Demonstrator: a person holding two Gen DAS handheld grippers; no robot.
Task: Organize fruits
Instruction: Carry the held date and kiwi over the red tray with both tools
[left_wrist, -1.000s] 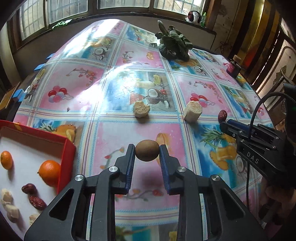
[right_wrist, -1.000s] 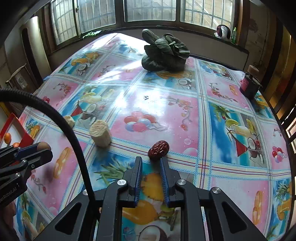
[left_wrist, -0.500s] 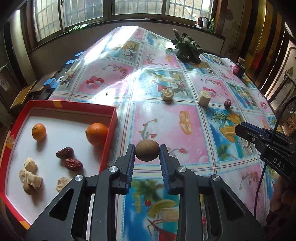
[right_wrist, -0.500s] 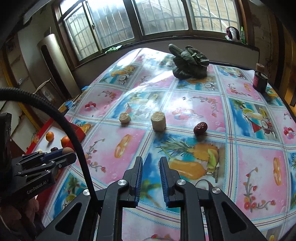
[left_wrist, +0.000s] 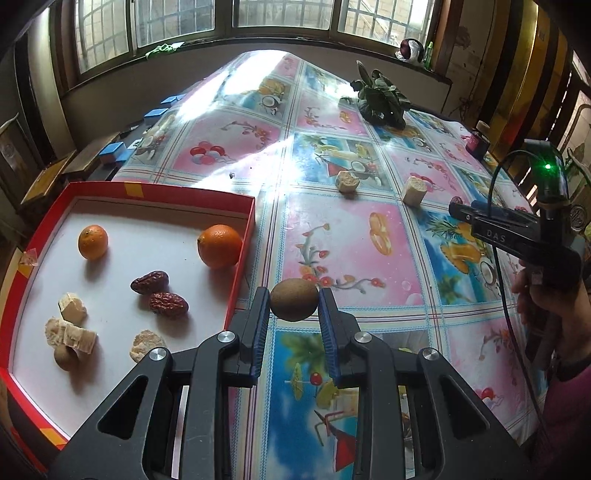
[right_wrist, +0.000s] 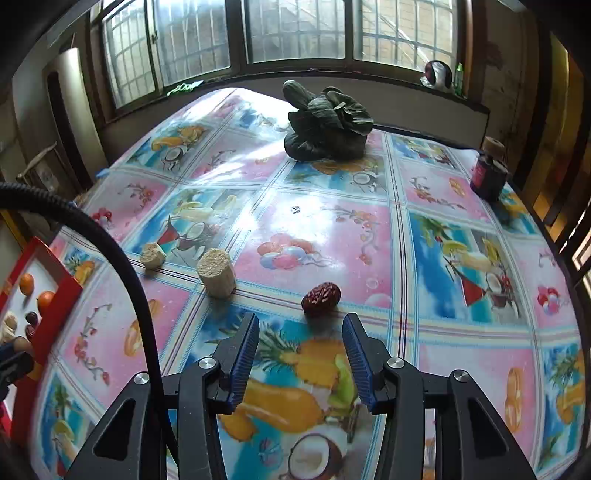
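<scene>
Two grippers: left gripper (left_wrist: 294, 308) clamped on a kiwi (left_wrist: 294, 300), red tray (left_wrist: 242, 243) with oranges and dates just off its left. Right gripper (right_wrist: 301, 332) spread wide, loose red date (right_wrist: 320, 294) just ahead on the tablecloth (right_wrist: 443, 369).

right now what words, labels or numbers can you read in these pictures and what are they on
"DAS": on the side of the right gripper, seen from the left wrist camera.
The dark jar has a reddish label, too small and blurred to read.
The tablecloth carries only fruit and drink pictures, no readable words.
The red tray and the left gripper, shut on a brown fruit, show no text.
</scene>
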